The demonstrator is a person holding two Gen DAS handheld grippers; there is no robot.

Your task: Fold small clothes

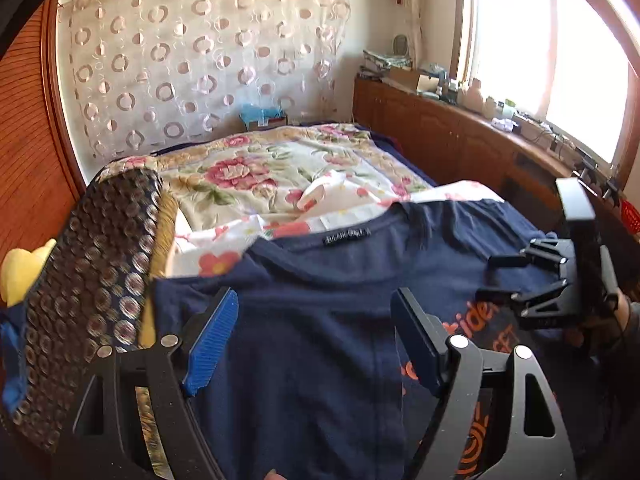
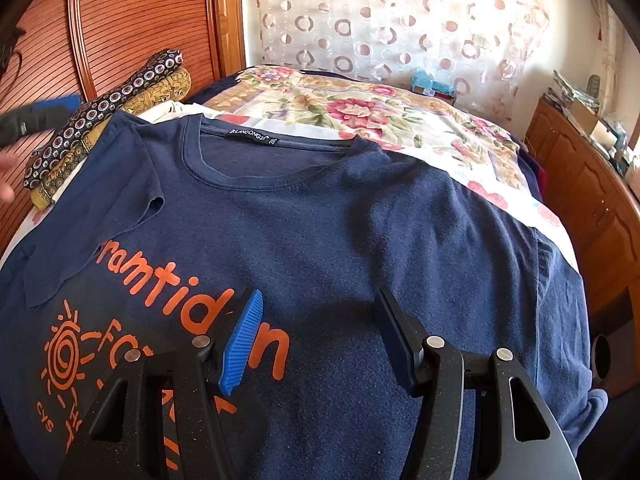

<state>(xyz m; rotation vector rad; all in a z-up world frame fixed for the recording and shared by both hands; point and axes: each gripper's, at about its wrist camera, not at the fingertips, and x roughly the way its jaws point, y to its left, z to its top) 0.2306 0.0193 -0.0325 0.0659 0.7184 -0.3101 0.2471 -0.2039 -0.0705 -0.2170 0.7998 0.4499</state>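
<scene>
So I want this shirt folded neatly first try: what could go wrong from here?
Both the left gripper and the right gripper are open above the navy T-shirt, holding nothing.

1. The left sleeve is already folded inward with a rumpled edge; it could crease or slip back.
2. The shirt's side lies close to the patterned folded cloths; a pinch there might catch them too.

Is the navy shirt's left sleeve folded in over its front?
Yes, the sleeve lies folded across the navy shirt, partly covering its orange print.
</scene>
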